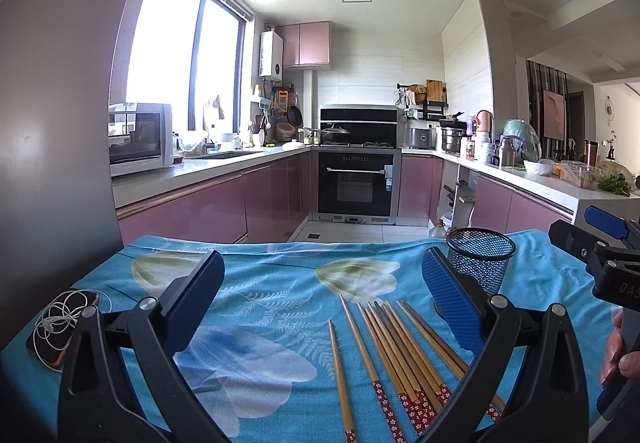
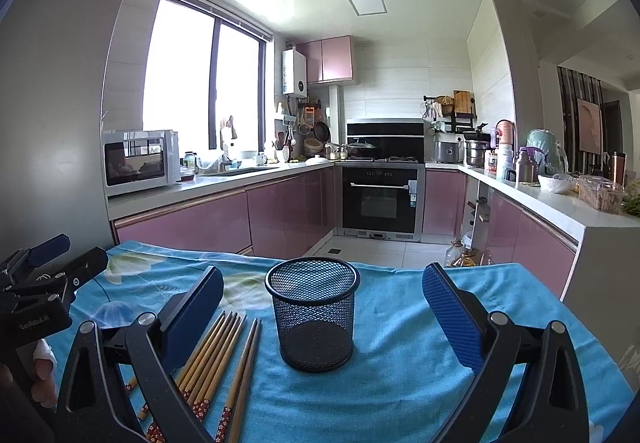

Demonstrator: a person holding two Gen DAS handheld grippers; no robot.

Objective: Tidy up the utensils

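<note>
Several wooden chopsticks (image 1: 396, 359) with red patterned ends lie side by side on the blue floral cloth (image 1: 280, 283), tips pointing away from me. My left gripper (image 1: 324, 299) hovers open above them with nothing between its fingers. An empty black mesh cup (image 2: 312, 313) stands upright on the cloth, centred between the open fingers of my right gripper (image 2: 322, 307), which holds nothing. The chopsticks (image 2: 218, 355) lie left of the cup in the right wrist view. The mesh cup (image 1: 480, 259) shows behind my left gripper's right finger. Each gripper appears in the other's view: the right gripper (image 1: 604, 243) and the left gripper (image 2: 44, 259).
A phone with a coiled white cable (image 1: 60, 323) lies at the cloth's left edge. Beyond the table's far edge is a kitchen with pink cabinets (image 1: 208, 203), an oven (image 1: 356, 183) and a cluttered counter (image 1: 540, 179) on the right. A hand (image 1: 620, 347) grips the right handle.
</note>
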